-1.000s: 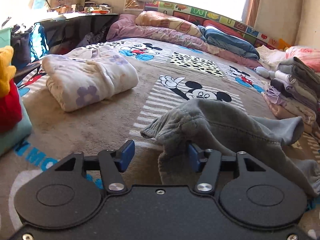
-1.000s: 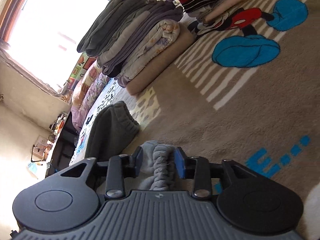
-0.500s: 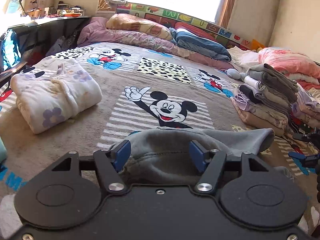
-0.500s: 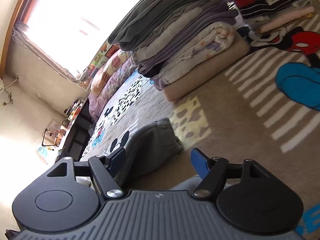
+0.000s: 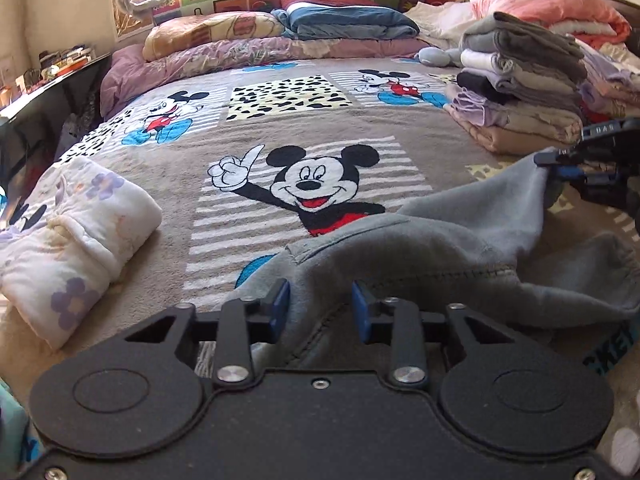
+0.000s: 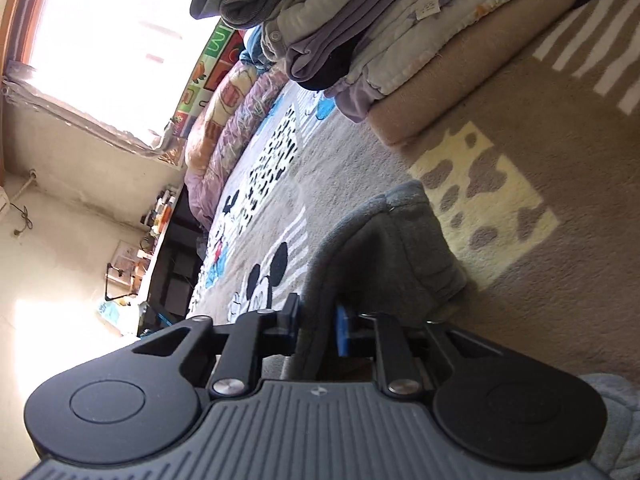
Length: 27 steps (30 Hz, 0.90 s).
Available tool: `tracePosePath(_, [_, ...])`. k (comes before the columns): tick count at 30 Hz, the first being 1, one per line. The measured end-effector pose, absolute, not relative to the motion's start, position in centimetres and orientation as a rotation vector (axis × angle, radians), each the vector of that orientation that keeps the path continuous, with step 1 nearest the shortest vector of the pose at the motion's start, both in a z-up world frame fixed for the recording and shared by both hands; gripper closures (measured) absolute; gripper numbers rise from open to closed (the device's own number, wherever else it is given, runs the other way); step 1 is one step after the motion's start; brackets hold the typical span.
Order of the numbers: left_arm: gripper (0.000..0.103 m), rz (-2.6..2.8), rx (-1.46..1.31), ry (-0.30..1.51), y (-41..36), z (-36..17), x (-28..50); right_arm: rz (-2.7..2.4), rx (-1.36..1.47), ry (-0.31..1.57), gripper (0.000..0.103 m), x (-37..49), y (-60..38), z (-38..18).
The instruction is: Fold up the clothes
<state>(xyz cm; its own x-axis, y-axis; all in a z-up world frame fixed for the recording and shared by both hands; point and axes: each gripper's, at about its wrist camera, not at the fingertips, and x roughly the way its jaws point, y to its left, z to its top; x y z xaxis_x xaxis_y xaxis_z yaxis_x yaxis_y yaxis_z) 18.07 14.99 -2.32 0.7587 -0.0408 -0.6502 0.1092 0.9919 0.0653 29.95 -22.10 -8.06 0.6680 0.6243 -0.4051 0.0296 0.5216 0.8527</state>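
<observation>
A grey garment (image 5: 460,240) lies crumpled on the Mickey Mouse blanket (image 5: 312,128) close in front of me. My left gripper (image 5: 318,312) has a thick fold of it between its blue pads; the jaws are closing and the cloth fills the gap. In the left wrist view my right gripper (image 5: 556,162) pinches a corner of the garment and holds it up at the right. In the right wrist view that gripper (image 6: 318,328) is shut on a thin edge of the grey garment (image 6: 384,252), whose ribbed end bulges beyond the pads.
A folded white floral garment (image 5: 80,240) lies at the left. A tall stack of folded clothes (image 5: 520,80) stands at the right, close to the right gripper (image 6: 400,20). Pillows and quilts (image 5: 248,40) line the far edge. A dark desk (image 5: 40,120) borders the left.
Both pairs of jaws stood wide half a second ago and have narrowed onto the grey garment. The right gripper has raised its corner. Both views have swung, bringing the clothes stack closer.
</observation>
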Motion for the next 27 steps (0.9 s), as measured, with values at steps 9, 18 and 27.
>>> tracePosePath(9, [0.098,-0.138,0.191,0.682,13.4,-2.6,12.0,0.449,1.05,0.681,0.091,25.7,-23.7,-7.2])
tracePosePath(18, [0.102,-0.123,0.154,0.681,11.6,-3.3,7.3,0.449,1.134,0.645,0.091,17.2,-26.8,-8.4])
tracePosePath(27, [0.053,-0.059,-0.172,0.556,15.0,1.6,10.9,0.448,1.137,0.628,0.091,11.2,-27.4,-9.2])
